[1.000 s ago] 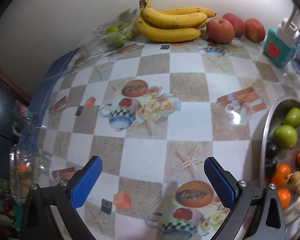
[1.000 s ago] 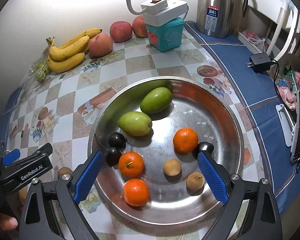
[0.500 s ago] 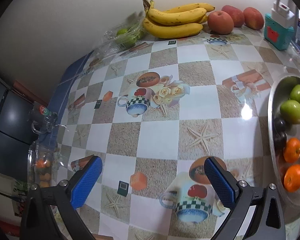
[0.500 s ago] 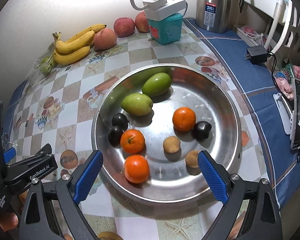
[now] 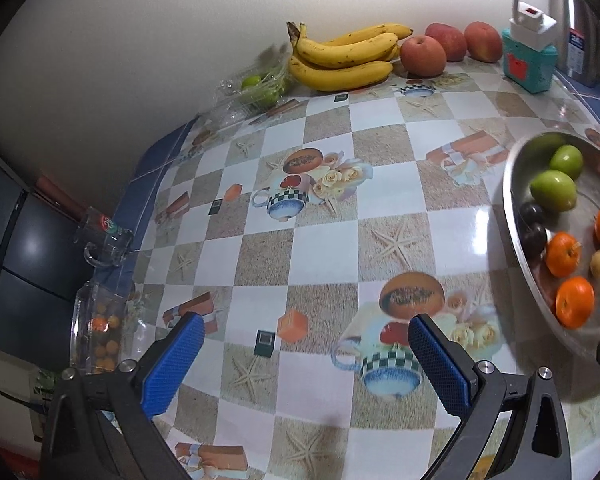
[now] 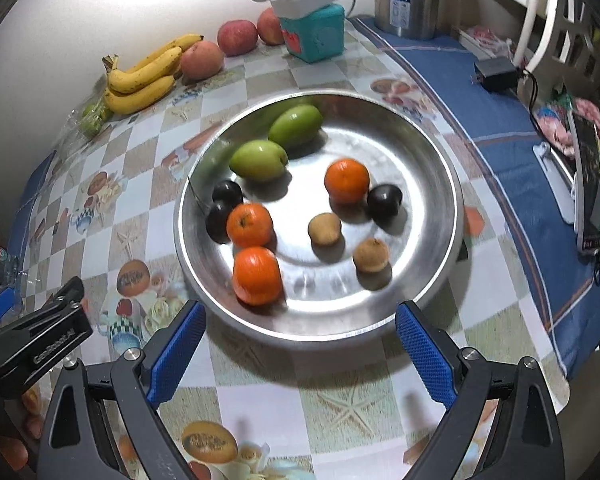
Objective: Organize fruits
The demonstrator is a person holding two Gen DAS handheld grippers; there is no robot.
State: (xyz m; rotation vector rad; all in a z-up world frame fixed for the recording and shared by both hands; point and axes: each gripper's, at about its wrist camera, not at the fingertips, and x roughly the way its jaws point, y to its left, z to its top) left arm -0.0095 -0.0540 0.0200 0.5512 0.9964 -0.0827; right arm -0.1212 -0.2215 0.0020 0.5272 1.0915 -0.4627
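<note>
While both grippers hang over the checkered tablecloth (image 5: 324, 248) with jaws spread wide and nothing between them: left gripper (image 5: 304, 364) well to the left of the steel basin (image 6: 440, 184), right gripper (image 6: 300, 356) just short of its near rim.

Inside the basin, largest first: two green mangoes (image 6: 260, 160) at the far left; three tangerines (image 6: 250, 225), two near the left wall, one toward the centre; three dark plums (image 6: 384, 200), two by the left wall, one right of centre; two small brown fruits (image 6: 325, 229) near the middle.

Outside the basin, along the wall behind it: banana bunch (image 5: 344, 60), three red apples (image 5: 423, 56), bagged green fruit (image 5: 260, 88).

Progress, as a judgement: kinds in the basin only partly clustered, one tangerine and one plum apart from their like. Wall fruits either awaiting collection or already sorted out; not determinable here.
</note>
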